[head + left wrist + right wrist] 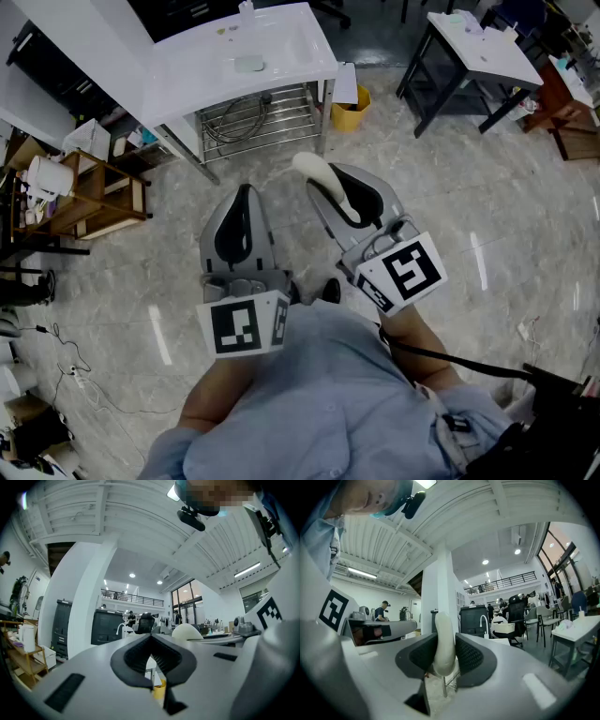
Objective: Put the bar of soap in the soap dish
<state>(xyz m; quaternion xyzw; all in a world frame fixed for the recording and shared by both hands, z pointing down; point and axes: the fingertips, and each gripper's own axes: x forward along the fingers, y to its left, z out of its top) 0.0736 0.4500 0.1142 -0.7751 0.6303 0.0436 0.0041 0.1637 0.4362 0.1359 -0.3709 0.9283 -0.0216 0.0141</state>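
Right gripper: clamped on the soap, with pads pressed against both broad faces. Holds the bar on edge, one rounded end standing proud of the jaw tips.

Left gripper: clenched, pads tip to tip, grasping nothing. Leaves a narrow slit behind the tips, with the yellow bin in sight through it.

Note both grippers level and side by side, well short of the washstand, above the marble floor. Note the right gripper a little nearer the washstand than the left.

Find the soap dish on the washstand top, towards its front edge and well apart from the soap. Find the soap itself in front of the washstand, off its right front corner, raised clear of the floor.

See also, relative to the washstand:
- wire shelf: underneath, between the legs;
- yellow bin: on the floor, just beside the right front leg;
- wooden rack: to the left, carrying a white jug;
- second stand: to the right, well apart.
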